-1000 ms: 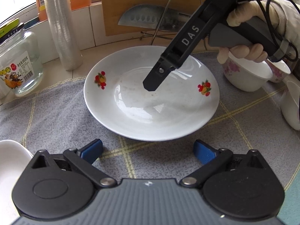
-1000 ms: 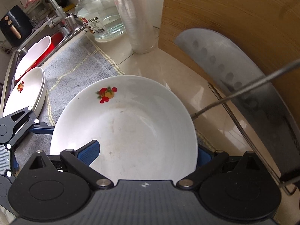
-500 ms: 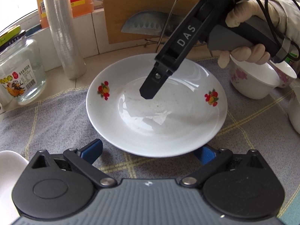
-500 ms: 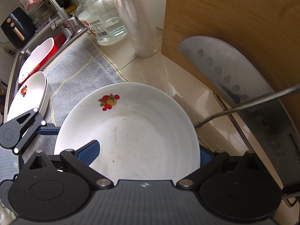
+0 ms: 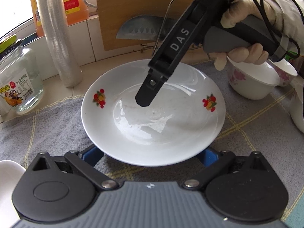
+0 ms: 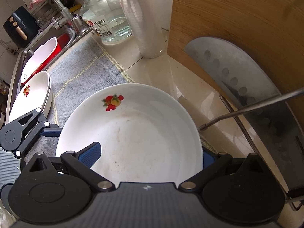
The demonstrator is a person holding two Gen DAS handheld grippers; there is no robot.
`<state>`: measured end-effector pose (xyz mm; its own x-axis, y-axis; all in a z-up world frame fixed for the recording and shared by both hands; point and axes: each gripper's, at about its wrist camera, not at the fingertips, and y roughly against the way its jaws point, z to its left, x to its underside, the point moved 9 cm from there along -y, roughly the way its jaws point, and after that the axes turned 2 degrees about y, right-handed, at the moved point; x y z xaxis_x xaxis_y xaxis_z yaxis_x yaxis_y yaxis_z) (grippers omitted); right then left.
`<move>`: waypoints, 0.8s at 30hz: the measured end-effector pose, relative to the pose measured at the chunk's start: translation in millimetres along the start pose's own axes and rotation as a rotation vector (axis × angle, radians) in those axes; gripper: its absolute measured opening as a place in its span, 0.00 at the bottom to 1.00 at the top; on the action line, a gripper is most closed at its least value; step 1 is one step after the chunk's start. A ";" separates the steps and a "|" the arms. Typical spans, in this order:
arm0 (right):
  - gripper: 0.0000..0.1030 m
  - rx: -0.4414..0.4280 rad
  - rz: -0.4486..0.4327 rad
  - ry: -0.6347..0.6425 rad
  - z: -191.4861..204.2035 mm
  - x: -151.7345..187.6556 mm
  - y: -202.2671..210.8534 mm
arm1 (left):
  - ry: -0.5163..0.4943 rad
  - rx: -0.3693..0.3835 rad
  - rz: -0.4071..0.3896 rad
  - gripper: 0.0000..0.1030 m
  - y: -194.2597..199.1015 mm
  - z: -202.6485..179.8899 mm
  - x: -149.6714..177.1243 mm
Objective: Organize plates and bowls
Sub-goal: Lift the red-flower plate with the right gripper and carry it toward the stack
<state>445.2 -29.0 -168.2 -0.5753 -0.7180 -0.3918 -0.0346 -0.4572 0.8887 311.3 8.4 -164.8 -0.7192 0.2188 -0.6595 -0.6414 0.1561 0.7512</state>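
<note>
A white plate with fruit prints (image 5: 171, 125) is lifted above the grey cloth (image 5: 47, 125). My right gripper (image 6: 150, 152) is shut on its far rim: one blue finger (image 6: 91, 152) lies on top inside the plate (image 6: 136, 133), the other below the rim. My left gripper (image 5: 152, 153) is open, its blue fingers (image 5: 91, 153) under the plate's near edge. In the right wrist view a stack of similar plates (image 6: 32, 95) lies at the left by the sink.
Two flowered white bowls (image 5: 250, 81) stand at the right. A glass jar (image 5: 19, 85), a stack of plastic cups (image 5: 57, 34), a wooden board (image 6: 237, 28) with a cleaver (image 6: 237, 79) on a wire rack line the back. A sink with a red basin (image 6: 47, 57) is far left.
The plate, held by my right gripper, has risen off the cloth and come nearer, so its near edge now covers my left gripper's fingers.
</note>
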 end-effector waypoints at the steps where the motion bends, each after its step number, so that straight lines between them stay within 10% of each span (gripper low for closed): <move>1: 1.00 0.002 0.000 0.001 1.0 0.2 -0.1 | -0.002 -0.002 0.002 0.98 1.0 -0.3 0.8; 24: 1.00 -0.044 -0.040 -0.023 39.1 15.3 28.6 | -0.047 0.001 0.023 0.98 41.9 -3.7 8.8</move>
<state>403.5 -32.6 -139.5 -0.5932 -0.6863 -0.4208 -0.0224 -0.5084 0.8608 277.1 13.3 -139.2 -0.7204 0.2671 -0.6401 -0.6246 0.1511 0.7661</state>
